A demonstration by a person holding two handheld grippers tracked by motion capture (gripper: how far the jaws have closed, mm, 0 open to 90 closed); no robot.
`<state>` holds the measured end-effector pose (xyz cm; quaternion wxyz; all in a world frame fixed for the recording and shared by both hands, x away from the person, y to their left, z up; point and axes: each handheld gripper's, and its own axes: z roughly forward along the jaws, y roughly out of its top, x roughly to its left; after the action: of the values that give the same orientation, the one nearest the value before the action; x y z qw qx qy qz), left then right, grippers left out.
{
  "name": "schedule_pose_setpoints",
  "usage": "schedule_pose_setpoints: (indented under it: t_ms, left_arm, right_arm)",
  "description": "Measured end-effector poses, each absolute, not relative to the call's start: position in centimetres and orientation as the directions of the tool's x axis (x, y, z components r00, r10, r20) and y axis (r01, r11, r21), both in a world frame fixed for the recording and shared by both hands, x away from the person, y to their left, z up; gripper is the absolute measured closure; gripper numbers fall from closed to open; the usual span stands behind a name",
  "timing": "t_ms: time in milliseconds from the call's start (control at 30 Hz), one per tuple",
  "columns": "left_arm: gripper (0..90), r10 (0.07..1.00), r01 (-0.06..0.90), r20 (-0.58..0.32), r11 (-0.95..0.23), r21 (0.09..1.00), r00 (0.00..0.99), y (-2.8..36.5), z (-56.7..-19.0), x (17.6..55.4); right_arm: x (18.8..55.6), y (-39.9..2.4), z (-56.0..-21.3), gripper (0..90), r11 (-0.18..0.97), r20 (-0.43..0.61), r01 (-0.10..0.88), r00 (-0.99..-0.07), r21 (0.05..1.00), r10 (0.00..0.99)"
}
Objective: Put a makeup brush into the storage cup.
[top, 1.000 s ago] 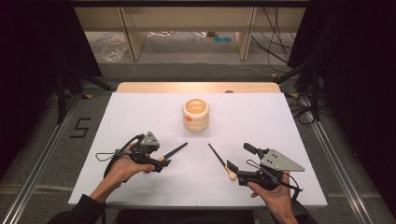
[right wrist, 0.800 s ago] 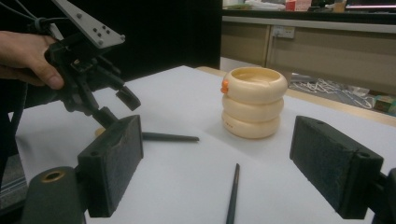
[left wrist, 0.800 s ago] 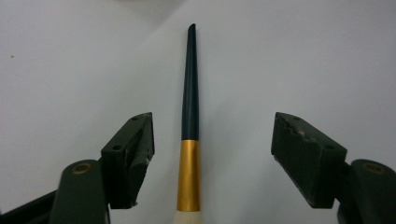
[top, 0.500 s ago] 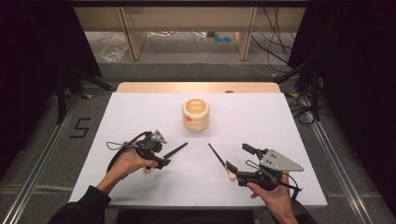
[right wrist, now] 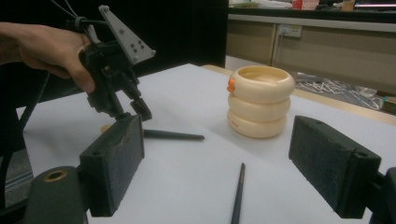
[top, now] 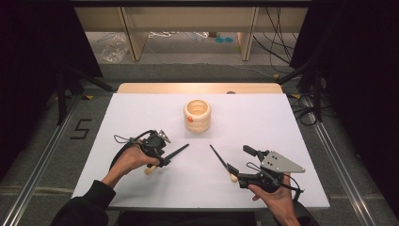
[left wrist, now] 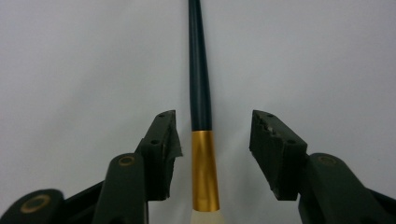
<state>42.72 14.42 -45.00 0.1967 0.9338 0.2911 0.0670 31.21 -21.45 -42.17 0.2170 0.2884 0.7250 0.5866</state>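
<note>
Now left gripper fingers closing, astride brush, untouched

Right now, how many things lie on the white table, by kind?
Brushes: 2, one between the jaws of the left claw, one lying by the right claw.
Ringed cream holder: 1.
Total: 3.

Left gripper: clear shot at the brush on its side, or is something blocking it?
Probably yes. The left gripper already straddles the brush, its jaws to either side of the gold band with gaps both sides. They have just been closing. Nothing lies between pads and brush on the white table.
</note>
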Motion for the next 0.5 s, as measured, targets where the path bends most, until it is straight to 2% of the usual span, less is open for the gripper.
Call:
schedule_pose_setpoints:
  t_ms: [333,500]
  left_arm:
    - [62.1,0.533,0.501,-0.005,-0.791,0.352,0.846,13.92,-45.38,43.1]
    - [66.4,0.538,0.506,-0.011,-0.787,0.354,0.843,13.77,-45.6,43.41]
  right_arm:
    - [31.27,-21.33,-42.25,19.4,0.142,0.026,0.161,-0.743,0.977,0.669]
    - [31.23,-21.31,-42.25,19.5,0.142,0.03,0.167,-0.743,0.976,0.668]
